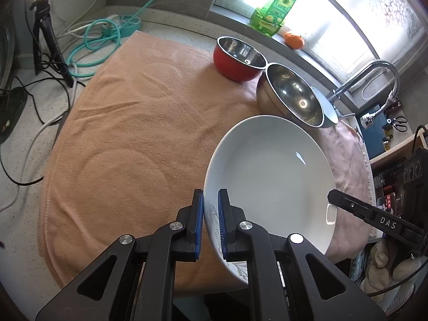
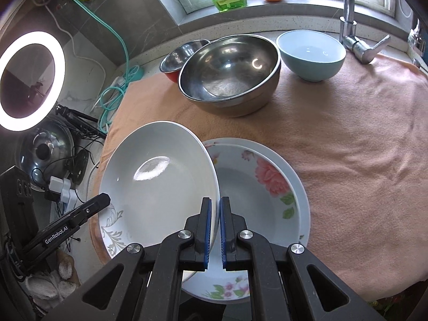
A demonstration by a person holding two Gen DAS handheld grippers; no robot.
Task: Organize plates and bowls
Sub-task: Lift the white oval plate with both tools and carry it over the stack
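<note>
Black claw [image 1: 210, 208], blue pads [image 2: 208, 230], silver screws, apparently.

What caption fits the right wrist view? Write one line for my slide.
Both tongs clamp opposite rims of a white plate, held tilted beside the floral plates on the peach towel.

Towel-covered counter [image 2: 267, 24], bowls [image 2: 230, 75], plates [image 2: 267, 187]
</note>
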